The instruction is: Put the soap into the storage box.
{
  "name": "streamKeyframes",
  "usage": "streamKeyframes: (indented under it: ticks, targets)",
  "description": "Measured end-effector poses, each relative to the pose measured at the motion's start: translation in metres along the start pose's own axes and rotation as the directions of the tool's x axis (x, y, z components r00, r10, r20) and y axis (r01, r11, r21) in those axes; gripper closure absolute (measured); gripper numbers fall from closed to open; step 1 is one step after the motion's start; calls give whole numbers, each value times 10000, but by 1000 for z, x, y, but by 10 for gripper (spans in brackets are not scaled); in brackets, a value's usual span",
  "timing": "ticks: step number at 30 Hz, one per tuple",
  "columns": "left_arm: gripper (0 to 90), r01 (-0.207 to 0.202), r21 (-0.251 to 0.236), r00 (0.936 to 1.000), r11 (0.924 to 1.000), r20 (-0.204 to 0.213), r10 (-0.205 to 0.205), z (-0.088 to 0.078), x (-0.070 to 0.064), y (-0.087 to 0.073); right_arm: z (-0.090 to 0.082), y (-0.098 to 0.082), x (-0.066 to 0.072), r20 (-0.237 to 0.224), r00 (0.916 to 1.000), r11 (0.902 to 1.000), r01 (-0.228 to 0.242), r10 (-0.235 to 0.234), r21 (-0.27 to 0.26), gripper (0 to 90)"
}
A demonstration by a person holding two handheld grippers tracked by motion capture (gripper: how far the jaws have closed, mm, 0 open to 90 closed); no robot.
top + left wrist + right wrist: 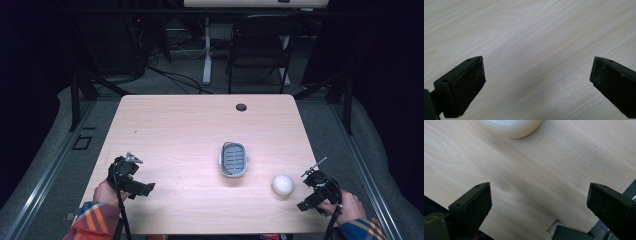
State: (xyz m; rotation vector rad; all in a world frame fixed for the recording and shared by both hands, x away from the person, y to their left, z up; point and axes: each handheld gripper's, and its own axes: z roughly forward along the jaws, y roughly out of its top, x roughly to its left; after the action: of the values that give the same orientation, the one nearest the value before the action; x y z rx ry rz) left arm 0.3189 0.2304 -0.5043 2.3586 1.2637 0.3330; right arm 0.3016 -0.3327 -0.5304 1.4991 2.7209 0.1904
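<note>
A grey slotted soap dish (233,159) sits near the middle of the light wooden table (190,130). A white round soap bar (282,185) lies to its right, toward the front; its lower rim shows at the top of the right gripper view as the soap bar (510,127). My right gripper (306,196) is just right of the soap, apart from it, and stands open (539,202) over bare wood. At the front left, my left gripper (142,188) is open (537,80) with nothing between its pads.
A round cable hole (241,107) is near the table's far edge. Beyond the table stand a black folding chair (260,45) and a white desk leg (206,50). The table's front edge and a metal bracket (569,232) lie close under the right gripper.
</note>
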Motion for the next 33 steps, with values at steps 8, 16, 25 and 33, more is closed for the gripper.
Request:
streamKeyframes:
  ticks: [8,16,25,33]
  targets:
    - [0,1,2,10000,10000,13,-1,-1,0,-1,0,0,2,-62,10000,10000,39,-39,-17,53]
    - [0,-19,-49,10000,10000,-12,19,0,0,0,-1,0,3,62,9999,9998,152,-151,-103,41]
    - [0,-62,-26,10000,10000,29,62,0,0,-1,-4,3,9,286,9983,9969,529,-513,-586,0]
    - [0,-85,-6,9999,10000,55,85,0,0,-1,-11,14,9,616,9831,9849,1711,-1724,267,0]
